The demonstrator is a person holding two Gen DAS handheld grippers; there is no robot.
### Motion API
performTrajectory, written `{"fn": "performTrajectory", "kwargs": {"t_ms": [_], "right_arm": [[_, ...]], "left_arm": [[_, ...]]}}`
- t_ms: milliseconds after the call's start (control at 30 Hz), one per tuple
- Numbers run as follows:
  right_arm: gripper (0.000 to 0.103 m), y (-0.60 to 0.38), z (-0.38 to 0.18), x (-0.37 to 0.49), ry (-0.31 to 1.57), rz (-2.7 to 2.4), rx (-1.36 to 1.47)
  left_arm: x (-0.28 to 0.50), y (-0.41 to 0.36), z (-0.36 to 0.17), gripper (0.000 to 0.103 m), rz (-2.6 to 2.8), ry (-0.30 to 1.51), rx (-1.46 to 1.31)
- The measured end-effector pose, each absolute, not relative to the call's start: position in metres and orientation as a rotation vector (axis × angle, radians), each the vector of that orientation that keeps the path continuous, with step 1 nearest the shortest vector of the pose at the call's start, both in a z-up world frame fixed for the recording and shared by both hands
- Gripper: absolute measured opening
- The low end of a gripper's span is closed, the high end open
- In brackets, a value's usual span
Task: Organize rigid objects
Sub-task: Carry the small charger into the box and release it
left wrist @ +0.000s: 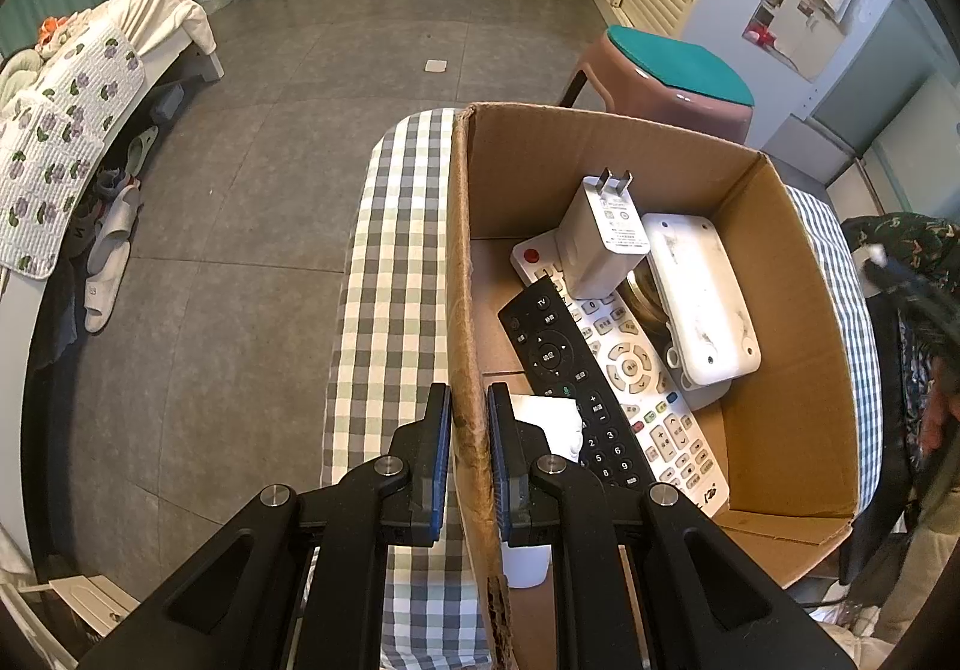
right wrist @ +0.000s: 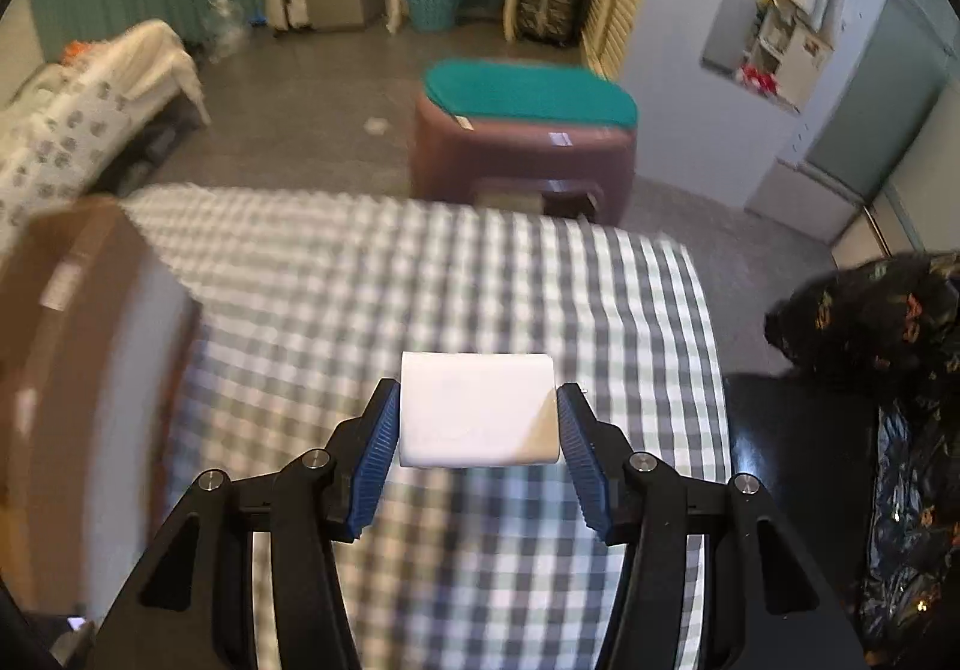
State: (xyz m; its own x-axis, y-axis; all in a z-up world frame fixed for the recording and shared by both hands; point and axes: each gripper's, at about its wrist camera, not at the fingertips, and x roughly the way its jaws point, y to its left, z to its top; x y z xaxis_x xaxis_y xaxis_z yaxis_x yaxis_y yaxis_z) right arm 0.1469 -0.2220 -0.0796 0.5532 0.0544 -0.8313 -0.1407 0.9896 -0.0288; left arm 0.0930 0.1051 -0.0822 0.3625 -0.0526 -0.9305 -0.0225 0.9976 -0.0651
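The left hand-held gripper (left wrist: 468, 418) is clamping the near wall of the cardboard box (left wrist: 780, 430). The right hand-held gripper (right wrist: 477, 418) is grasping a white block (right wrist: 477, 409) over open checkered counter (right wrist: 372, 274), beside the box's edge.

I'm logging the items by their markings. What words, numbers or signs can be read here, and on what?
"TV": top of the black remote.
"2", "3", "5", "6", "8", "9": its number keys.
"0": a key on the white remote.
Print on the white charger: too small to read.
Sticker on the cardboard box: blurred.
White block in the right gripper: no text visible.
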Motion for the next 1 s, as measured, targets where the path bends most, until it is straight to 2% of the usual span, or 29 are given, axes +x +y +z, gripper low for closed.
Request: {"fn": "performTrajectory", "kwargs": {"t_ms": [233,433,700,1000], "right_arm": [[0.052,-0.155,0.001,0.114,0.801,0.298,-0.161],[0.052,-0.086,0.030,0.093,0.722,0.467,-0.221],[0.052,-0.016,-0.008,0.076,0.801,0.595,-0.286],[0.052,0.010,-0.065,0.083,0.919,0.628,-0.321]], "left_arm": [[0.091,0.106,-0.078,0.012,-0.024,1.194,-0.078],[0.087,0.109,-0.072,0.012,-0.030,1.180,-0.085],[0.088,0.111,-0.073,0.012,-0.037,1.180,-0.090],[0.088,0.113,-0.073,0.012,-0.048,1.176,-0.096]]}}
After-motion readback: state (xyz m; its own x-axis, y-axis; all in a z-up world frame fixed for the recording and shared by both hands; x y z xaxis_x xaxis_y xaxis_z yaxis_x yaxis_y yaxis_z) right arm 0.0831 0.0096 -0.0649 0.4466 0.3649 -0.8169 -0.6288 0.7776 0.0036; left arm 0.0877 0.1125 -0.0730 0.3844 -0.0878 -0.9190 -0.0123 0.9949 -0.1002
